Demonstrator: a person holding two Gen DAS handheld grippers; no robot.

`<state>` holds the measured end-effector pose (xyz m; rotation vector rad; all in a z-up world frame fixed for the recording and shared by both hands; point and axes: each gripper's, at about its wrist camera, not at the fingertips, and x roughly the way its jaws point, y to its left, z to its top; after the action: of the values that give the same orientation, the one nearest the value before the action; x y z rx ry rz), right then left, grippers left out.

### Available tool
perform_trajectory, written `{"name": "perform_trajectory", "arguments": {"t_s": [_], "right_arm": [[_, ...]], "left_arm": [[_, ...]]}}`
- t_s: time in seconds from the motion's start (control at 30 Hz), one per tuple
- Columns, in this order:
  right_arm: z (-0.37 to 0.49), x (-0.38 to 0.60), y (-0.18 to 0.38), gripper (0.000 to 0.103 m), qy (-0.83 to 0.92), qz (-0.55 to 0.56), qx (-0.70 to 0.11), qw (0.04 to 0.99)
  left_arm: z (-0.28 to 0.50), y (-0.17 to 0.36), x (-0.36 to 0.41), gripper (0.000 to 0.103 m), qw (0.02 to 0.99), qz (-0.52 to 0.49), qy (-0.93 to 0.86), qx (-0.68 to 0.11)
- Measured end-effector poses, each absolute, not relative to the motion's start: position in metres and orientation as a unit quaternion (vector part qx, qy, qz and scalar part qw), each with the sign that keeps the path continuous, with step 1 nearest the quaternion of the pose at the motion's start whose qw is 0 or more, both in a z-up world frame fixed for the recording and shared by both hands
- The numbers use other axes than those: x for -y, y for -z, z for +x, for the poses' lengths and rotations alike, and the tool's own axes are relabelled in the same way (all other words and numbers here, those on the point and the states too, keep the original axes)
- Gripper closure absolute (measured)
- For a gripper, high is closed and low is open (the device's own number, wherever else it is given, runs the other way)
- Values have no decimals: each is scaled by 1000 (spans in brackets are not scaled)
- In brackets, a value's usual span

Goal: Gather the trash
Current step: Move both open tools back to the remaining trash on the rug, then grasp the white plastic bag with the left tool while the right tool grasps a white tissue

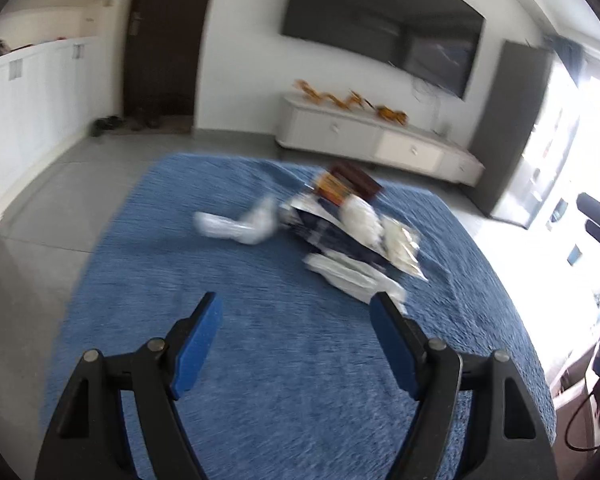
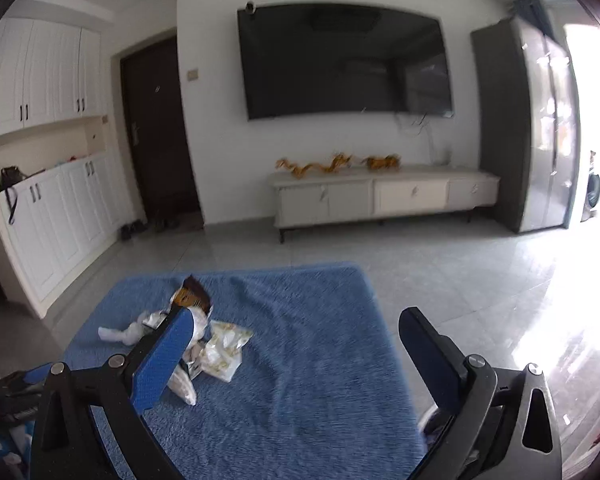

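A pile of trash lies on a blue rug [image 1: 260, 360]: a crumpled white tissue [image 1: 240, 226], a dark blue wrapper [image 1: 328, 232], a brown and orange snack packet [image 1: 348, 186], a white wad [image 1: 362, 218], a clear yellowish bag [image 1: 400, 246] and a flat white wrapper [image 1: 352, 276]. My left gripper [image 1: 296, 308] is open and empty, just short of the pile. In the right wrist view the pile [image 2: 216, 344] sits at the rug's [image 2: 300, 360] left, partly hidden by my left finger. My right gripper [image 2: 296, 320] is open and empty above the rug.
A grey tiled floor [image 2: 460, 264] surrounds the rug. A low white TV cabinet [image 2: 384, 196] with gold ornaments stands under a wall TV [image 2: 344, 60]. White cupboards [image 2: 56, 208] and a dark door [image 2: 160, 132] are at left, a grey fridge [image 2: 524, 128] at right.
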<state>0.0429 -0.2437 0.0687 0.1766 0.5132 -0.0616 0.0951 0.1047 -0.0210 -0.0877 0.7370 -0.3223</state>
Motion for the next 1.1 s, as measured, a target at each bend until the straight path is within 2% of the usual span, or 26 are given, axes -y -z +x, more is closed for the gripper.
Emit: {"name": "perform_trajectory", "arguments": {"t_s": [0.23,0.33,0.47,0.53,0.57,0.63,0.7,0.77,0.83,1.07,1.1], "right_arm": [[89,231,-30,2,-7,88,-311,946],[111,229,-15,9,-31,98,-337,936],[135,219,6,14,-54,105,-367,923],[147,209,15,16,-75,109,-378,916],[151,205,16,17,-81,107,-380,915],[162,191,19,23,-101,98,-383,913],[172,177,20,27,-123,93,-386,910],[180,162,21,34,-140,82,-389,907],[191,145,25,41,-153,71,-393,904],[223,116,41,53,-165,47,-416,893],[226,115,45,58,-165,43,-423,890]], "left_arm": [[135,51,-27,28,889,-16,212,-406],[154,66,-7,28,884,-3,199,-423],[171,85,-9,29,874,-34,177,-450],[172,90,-15,42,876,-40,166,-452],[171,90,-18,52,879,-40,160,-448],[171,90,-23,65,880,-45,153,-448],[170,91,-30,83,881,-48,145,-447],[170,92,-38,93,881,-56,144,-448],[169,93,-46,96,879,-68,150,-448],[163,93,-60,95,873,-101,171,-446],[162,92,-61,95,870,-107,181,-445]]}}
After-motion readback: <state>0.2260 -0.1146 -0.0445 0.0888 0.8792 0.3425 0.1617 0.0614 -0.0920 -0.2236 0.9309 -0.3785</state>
